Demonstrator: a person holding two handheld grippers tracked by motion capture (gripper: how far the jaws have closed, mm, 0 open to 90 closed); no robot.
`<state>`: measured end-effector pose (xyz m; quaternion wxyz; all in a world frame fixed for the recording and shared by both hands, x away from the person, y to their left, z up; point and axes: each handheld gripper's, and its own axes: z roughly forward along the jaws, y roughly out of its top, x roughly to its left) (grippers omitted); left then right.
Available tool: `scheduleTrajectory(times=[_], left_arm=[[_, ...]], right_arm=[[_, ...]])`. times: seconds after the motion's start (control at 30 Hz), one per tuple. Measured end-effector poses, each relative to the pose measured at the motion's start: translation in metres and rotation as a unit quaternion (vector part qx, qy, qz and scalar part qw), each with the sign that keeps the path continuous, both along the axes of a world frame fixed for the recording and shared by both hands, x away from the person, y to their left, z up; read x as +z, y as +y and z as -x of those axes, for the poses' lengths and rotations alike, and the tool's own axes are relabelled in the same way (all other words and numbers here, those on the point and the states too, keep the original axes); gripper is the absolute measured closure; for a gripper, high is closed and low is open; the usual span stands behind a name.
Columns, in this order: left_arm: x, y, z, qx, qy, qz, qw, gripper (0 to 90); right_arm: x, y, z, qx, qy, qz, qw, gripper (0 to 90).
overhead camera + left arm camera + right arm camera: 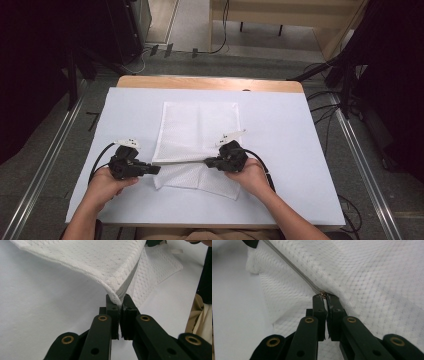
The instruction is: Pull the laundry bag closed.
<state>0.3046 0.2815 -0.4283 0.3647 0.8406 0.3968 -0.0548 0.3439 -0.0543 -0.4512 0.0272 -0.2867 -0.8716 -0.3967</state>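
A white mesh bag [197, 127] lies flat in the middle of the white table [280, 130], its near edge lifted between my two grippers. My left gripper [157, 170] is shut on the bag's near left corner [115, 296], where the grey zipper [128, 281] ends. My right gripper [207, 161] points left toward it and is shut on the small metal zipper pull [322, 293]. The grey zipper [294, 270] runs tight from the pull up to the left. In each gripper view the jaws stand close together on the fabric: left gripper [119, 301], right gripper [325, 297].
The table's wooden far edge [210, 82] shows beyond the white sheet. Cables [325, 100] and dark stands crowd the floor at the right and far left. Bare white surface lies to both sides of the bag.
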Motion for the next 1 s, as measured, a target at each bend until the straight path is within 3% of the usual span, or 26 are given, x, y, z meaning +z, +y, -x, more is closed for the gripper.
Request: scheduleTrajectory(times=[1.0], left_arm=[[0.001, 0.005, 0.001, 0.004, -0.001, 0.0, 1.0, 87.5]], right_arm=[[0.001, -0.025, 0.002, -0.012, 0.007, 0.004, 0.9999, 88.1]])
